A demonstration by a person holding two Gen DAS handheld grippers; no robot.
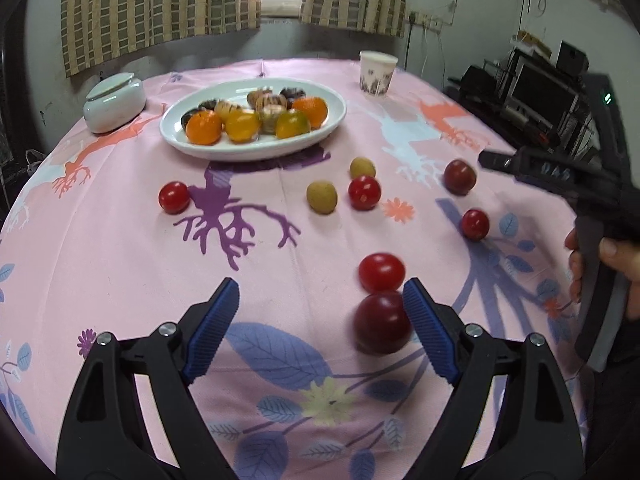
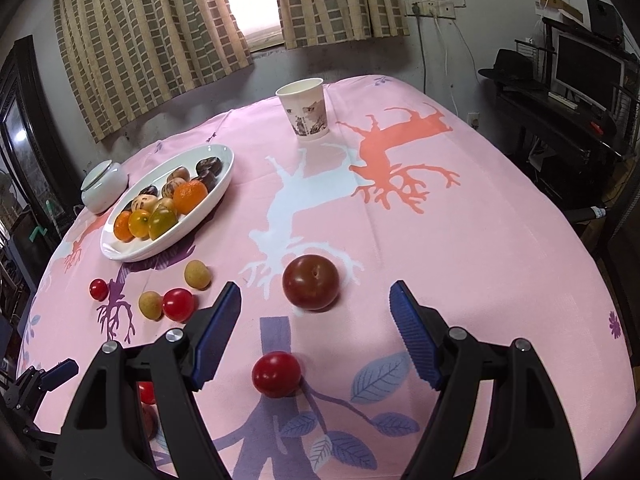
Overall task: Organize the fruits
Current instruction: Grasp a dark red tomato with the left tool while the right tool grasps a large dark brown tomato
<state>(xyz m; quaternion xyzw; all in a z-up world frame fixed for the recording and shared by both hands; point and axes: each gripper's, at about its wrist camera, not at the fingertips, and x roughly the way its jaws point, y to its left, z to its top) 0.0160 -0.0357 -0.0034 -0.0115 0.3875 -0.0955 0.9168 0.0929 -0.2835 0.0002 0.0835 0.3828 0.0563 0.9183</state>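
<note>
In the left wrist view, the left gripper (image 1: 320,320) hovers with fingers spread and empty over the pink patterned tablecloth (image 1: 120,280); a dark purple plum (image 1: 382,323) lies just inside its right finger, below a red cherry tomato (image 1: 381,272). In the right wrist view, the right gripper (image 2: 316,320) stands spread, empty, above a second dark plum (image 2: 311,282); the white oval plate (image 2: 120,252) of fruit sits far left.
</note>
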